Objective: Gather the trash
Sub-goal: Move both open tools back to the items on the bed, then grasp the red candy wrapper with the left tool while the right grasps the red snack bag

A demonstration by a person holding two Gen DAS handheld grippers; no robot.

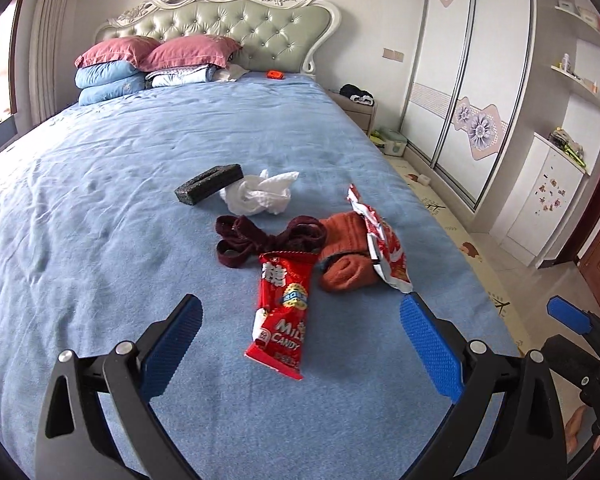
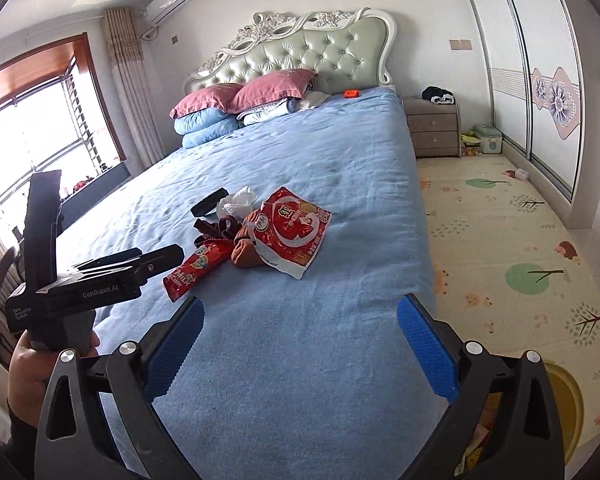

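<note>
Maroon strap, orange sock beside candy wrapper

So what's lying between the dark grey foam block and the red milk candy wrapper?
In the left wrist view, a crumpled white tissue and maroon fabric bands lie between block and wrapper.

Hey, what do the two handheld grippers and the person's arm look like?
Both the left gripper and right gripper have black angular frames, silver rivets and blue textured pads. The left one's body reads GenRobot.AI in white. A dark sleeve covers the arm.
</note>
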